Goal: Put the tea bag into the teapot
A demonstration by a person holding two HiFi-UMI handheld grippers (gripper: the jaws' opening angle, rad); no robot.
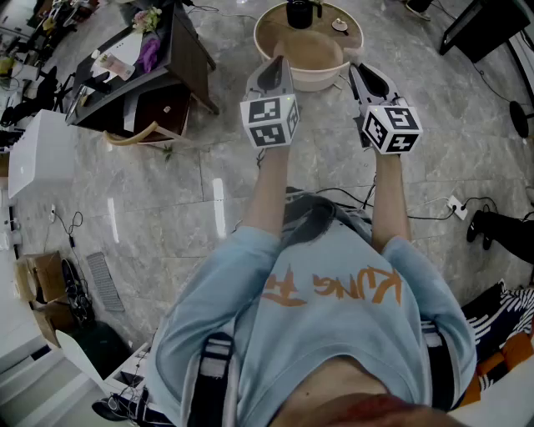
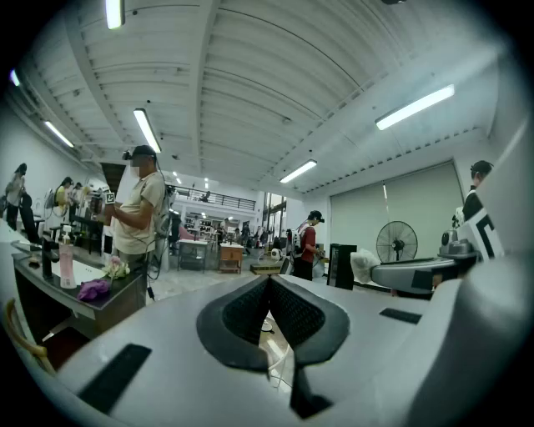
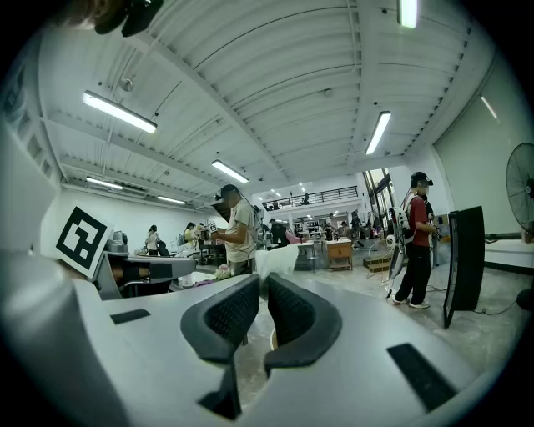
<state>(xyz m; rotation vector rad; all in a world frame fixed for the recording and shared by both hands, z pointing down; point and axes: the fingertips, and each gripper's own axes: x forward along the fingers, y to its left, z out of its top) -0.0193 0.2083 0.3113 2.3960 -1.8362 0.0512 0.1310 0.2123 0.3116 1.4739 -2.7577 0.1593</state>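
In the head view, a round beige tray table (image 1: 288,58) stands on the floor ahead of me, with a dark teapot (image 1: 299,12) at its far side. A small pale item (image 1: 340,26) lies near the pot; I cannot tell what it is. No tea bag is clearly visible. My left gripper (image 1: 276,60) is held at the tray's near rim, jaws together and empty. My right gripper (image 1: 360,72) sits just right of the rim, also shut on nothing. Both gripper views look level across the hall: left gripper (image 2: 269,282), right gripper (image 3: 260,279).
A dark desk (image 1: 179,50) with flowers stands to the left, a white box (image 1: 37,154) beyond it. Cables and a power strip (image 1: 456,206) lie on the grey floor at right. People (image 2: 138,208) stand across the hall, and a fan (image 2: 396,242) is at the right.
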